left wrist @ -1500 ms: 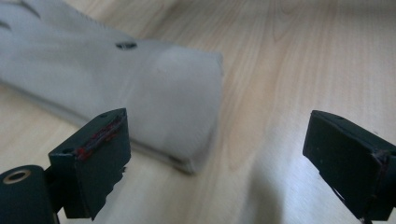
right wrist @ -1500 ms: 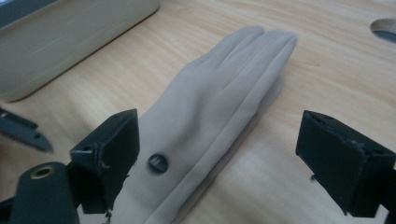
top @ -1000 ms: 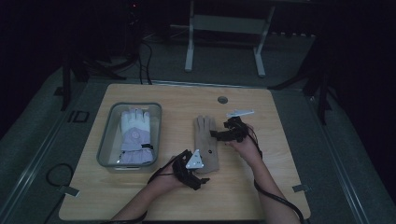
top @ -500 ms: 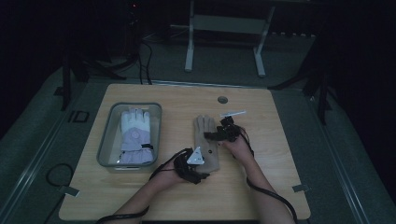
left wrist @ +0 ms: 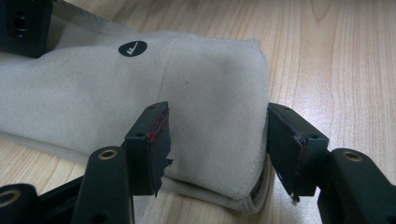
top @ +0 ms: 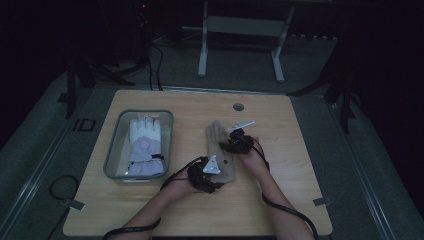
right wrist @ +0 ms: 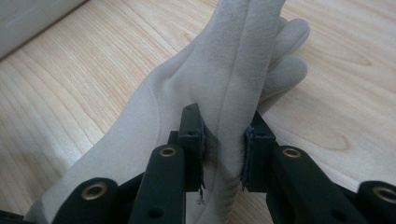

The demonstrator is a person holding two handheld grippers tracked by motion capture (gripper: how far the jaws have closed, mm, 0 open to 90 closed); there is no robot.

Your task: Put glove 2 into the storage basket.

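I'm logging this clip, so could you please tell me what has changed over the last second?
The right gripper slid leftward onto the beige glove; its fingers have just closed, pinching a fold. The left gripper has been closing around the cuff, its fingers not yet clearly pressing. The tray with the white glove stayed put.

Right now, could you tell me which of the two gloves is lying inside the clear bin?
The white and lavender glove lies in the clear bin. The beige glove lies on the bare table, with both grippers on it.
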